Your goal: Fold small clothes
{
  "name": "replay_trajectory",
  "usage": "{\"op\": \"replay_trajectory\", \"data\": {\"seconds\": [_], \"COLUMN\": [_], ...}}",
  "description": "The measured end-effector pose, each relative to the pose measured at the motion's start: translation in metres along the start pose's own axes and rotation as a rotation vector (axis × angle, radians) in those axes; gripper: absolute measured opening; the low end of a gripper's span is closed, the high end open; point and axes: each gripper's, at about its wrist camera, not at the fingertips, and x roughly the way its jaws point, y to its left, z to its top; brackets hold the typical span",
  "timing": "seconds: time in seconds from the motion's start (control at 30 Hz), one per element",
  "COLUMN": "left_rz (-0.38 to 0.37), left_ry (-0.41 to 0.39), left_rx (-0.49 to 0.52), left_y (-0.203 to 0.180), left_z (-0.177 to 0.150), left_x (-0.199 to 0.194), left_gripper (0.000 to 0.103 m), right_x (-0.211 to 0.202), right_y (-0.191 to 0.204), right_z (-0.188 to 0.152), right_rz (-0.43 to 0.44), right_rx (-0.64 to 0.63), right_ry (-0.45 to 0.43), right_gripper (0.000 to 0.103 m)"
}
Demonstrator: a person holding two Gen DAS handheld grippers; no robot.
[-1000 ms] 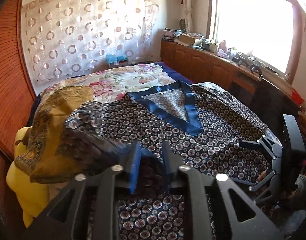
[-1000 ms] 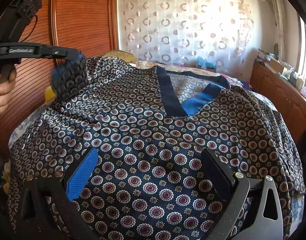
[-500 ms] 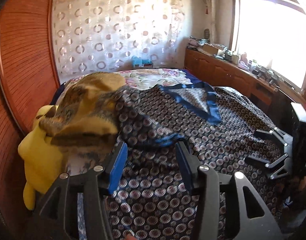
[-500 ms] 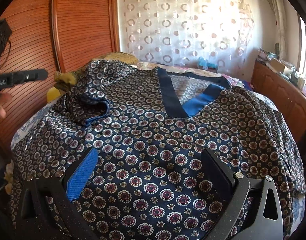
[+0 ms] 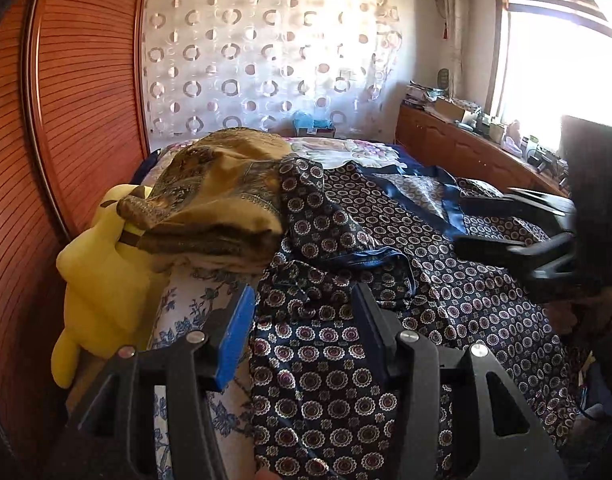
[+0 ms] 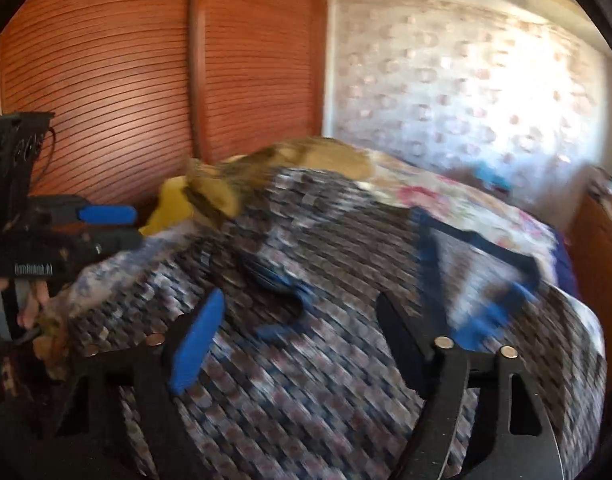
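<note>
Two sets of tongs hang over a patterned top [image 5: 446, 288] that lies spread, front up, across the bed [image 5: 173, 320], its blue V-neck pointing toward the curtained wall. A second ago the left tongs [image 5: 303, 320] had the left sleeve [image 5: 346, 248] pinched between their pads and lifted; now that sleeve lies dropped inward on the chest, cuff edge showing, and the left tongs stand apart with nothing clamped, only the hem side of the cloth lying below them. That reads as the first fold of the garment made, though the sleeve sits bunched rather than flat and may want smoothing. The right tongs [image 6: 297, 336], which a second ago rested wide over the lower front of the top, have swung up and across toward the folded sleeve; their view is blurred with the motion, and their jaws are closing with no cloth between the pads. In the left view the same tongs now appear as a dark blur at the right edge, higher than before. A folded ochre scarf [image 5: 221, 208] and a yellow plush toy [image 5: 105, 276] sit just beside the sleeve's shoulder, where they were. My guess is the right sleeve comes next.
</note>
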Motion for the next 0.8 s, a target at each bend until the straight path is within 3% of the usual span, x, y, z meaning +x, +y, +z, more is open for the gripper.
{"op": "replay_trajectory", "data": {"seconds": [0.2,0.33,0.43,0.5,0.57,0.6,0.63,0.8], "left_rz": [0.004,0.006,0.002,-0.004,-0.008,-0.010,-0.014,-0.020], "left_ry": [0.000,0.010,0.017,0.020,0.025,0.026,0.026,0.031], "left_rx": [-0.020,-0.030,-0.033,-0.032,-0.029,-0.026,-0.025,-0.025], "left_y": [0.008,0.014,0.014,0.013,0.012,0.011,0.011,0.006], "left_z": [-0.007,-0.013,-0.017,-0.019,-0.020,-0.021,-0.021,-0.021], "left_x": [0.000,0.001,0.003,0.004,0.006,0.007,0.008,0.011], "left_gripper": [0.050,0.050,0.050,0.050,0.050,0.050,0.050,0.050], "right_x": [0.070,0.112,0.137,0.150,0.158,0.158,0.157,0.128], "right_y": [0.028,0.035,0.025,0.015,0.003,0.001,-0.003,-0.034], "right_z": [0.023,0.028,0.027,0.023,0.020,0.019,0.019,0.027], "right_rz": [0.064,0.059,0.021,-0.001,-0.006,0.001,0.013,0.017], "right_rx": [-0.076,-0.116,-0.109,-0.088,-0.068,-0.061,-0.049,0.070], "right_ry": [0.082,0.161,0.225,0.258,0.285,0.279,0.279,0.167], "right_gripper": [0.071,0.055,0.053,0.045,0.028,0.023,0.007,0.003]}}
